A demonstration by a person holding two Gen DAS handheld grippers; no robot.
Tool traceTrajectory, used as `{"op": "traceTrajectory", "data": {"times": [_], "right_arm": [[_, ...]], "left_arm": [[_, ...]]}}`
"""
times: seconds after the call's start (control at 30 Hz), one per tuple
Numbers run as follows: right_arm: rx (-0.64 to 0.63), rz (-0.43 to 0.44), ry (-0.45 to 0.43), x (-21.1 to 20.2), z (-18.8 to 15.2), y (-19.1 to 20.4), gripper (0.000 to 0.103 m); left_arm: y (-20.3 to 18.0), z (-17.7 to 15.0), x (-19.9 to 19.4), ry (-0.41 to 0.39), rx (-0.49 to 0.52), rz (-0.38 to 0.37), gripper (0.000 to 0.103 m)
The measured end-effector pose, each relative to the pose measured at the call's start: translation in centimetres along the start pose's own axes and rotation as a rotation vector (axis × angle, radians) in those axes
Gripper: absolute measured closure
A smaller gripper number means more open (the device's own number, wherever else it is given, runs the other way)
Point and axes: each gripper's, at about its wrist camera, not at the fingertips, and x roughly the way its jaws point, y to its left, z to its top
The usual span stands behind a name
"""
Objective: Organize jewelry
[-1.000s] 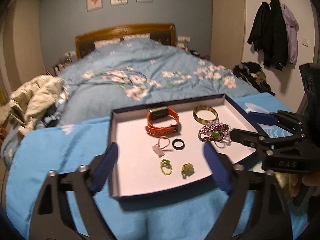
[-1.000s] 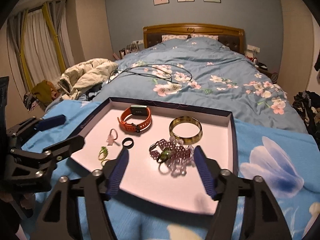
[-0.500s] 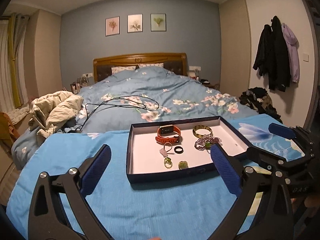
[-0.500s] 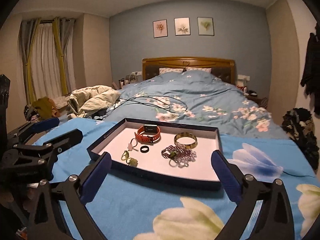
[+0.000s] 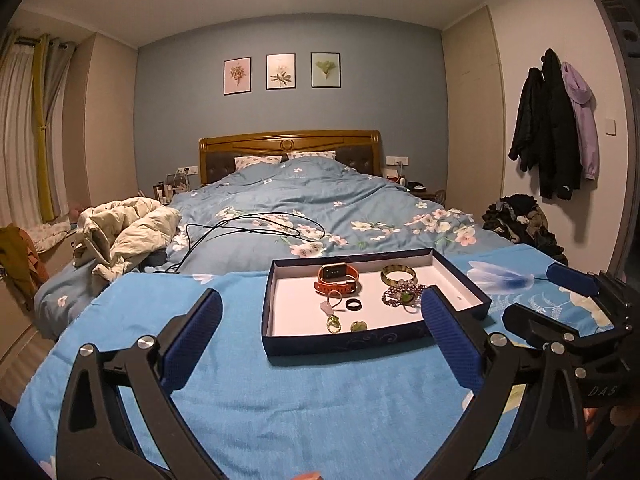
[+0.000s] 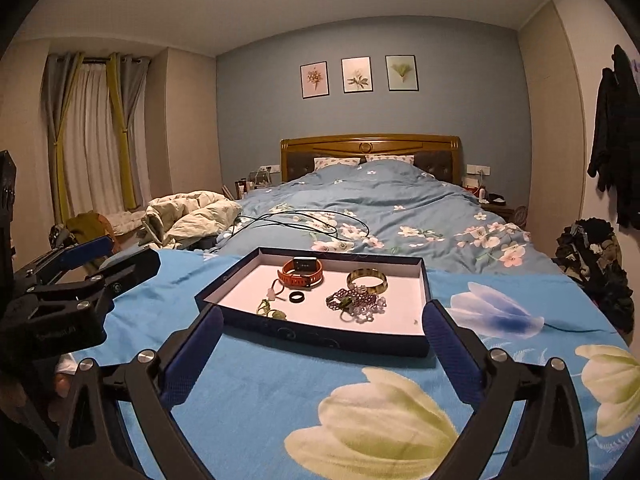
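Both grippers wide open, empty, short of the tray.
Left gripper (image 5: 320, 328) and right gripper (image 6: 322, 340) jaws have just been opening; jewelry lies in shallow navy cardboard tray (image 5: 340, 344) on bright blue floral blanket (image 5: 280, 400). Two small green pieces (image 5: 344, 325) hard to identify; beaded purple bracelet (image 5: 400, 294) partly hidden by left finger.

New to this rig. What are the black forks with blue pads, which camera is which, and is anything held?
No robot here: a person carries two handheld grippers, each with a fisheye camera looking along its fingers. One picture is from the left gripper, the other from the right gripper; each also sees the other at its edge. Both are open and hold nothing. On the blue floral blanket sits a dark blue tray with an orange watch, a gold bangle, a black ring, a purple beaded bracelet and small green pieces.
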Motion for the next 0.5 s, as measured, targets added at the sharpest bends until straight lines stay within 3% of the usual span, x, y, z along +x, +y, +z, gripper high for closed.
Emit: {"op": "traceTrajectory", "data": {"times": [0.5], "right_arm": [[0.010, 0.004, -0.026, -1.2, -0.5, 0.5, 0.007]], "left_arm": [[0.2, 0.1, -1.8, -0.036, -0.010, 0.026, 0.005]]}}
